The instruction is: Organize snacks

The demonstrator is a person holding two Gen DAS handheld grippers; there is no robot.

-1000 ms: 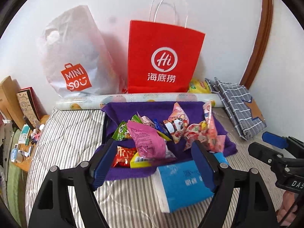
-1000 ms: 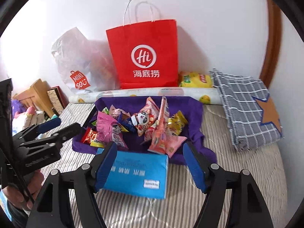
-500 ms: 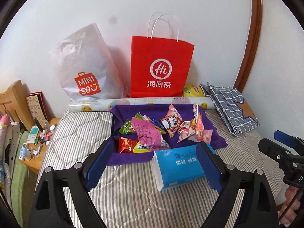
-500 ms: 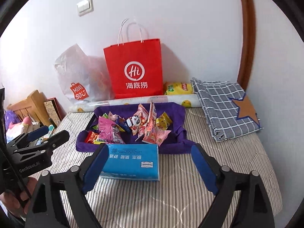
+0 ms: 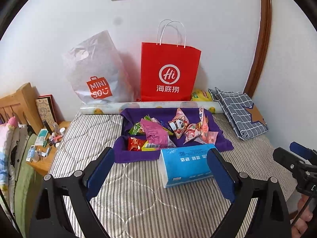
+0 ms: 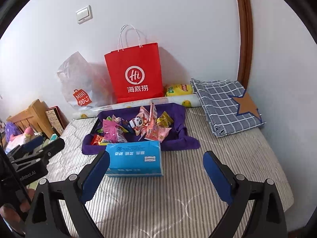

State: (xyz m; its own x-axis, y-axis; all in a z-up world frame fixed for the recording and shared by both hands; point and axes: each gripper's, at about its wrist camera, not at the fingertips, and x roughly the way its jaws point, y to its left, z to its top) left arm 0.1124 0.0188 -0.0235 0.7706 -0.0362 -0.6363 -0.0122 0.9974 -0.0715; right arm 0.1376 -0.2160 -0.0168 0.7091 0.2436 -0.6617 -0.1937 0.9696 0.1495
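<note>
Left gripper [image 5: 160,175]: jaws opening (wide apart already), nothing between the pads; it hangs over the striped bed, tilted downward.
Right gripper [image 6: 156,175]: released, jaws spread wide with only bedcover between them; in the left view it shows at the right edge [image 5: 297,162].
Bed [image 6: 178,194]: grey-and-white striped quilt directly under and ahead of both grippers.
Tissue pack [image 5: 186,163]: blue, lying flat on the bed just ahead of the grippers; in the left view its right end sits behind the right fingertip, with no contact visible; in the right view [image 6: 134,158] it lies beside the left fingertip, apart from it.
Purple cloth [image 5: 223,140]: spread on the bed just beyond the tissue pack, its near edge touching or tucked under the pack.
Snacks [image 5: 158,132]: a loose heap of packets on the purple cloth, past the tissue pack and well clear of both grippers; a pink bag in front left, a red packet at the near left edge, panda-print packets centre right, yellow ones seen from the right view [image 6: 164,121].
Rolled paper [image 5: 111,108]: fruit-printed roll lying across the bed behind the cloth.
Folded checked cloth [image 6: 225,107]: far right of the grippers, blue-grey with a brown star.
Red paper bag [image 5: 170,71]: upright against the wall, beyond the roll.
White plastic bag [image 5: 95,71]: left of the red bag, leaning on the wall.
Bedside stand [image 5: 43,148]: far left, crowded with small items.
</note>
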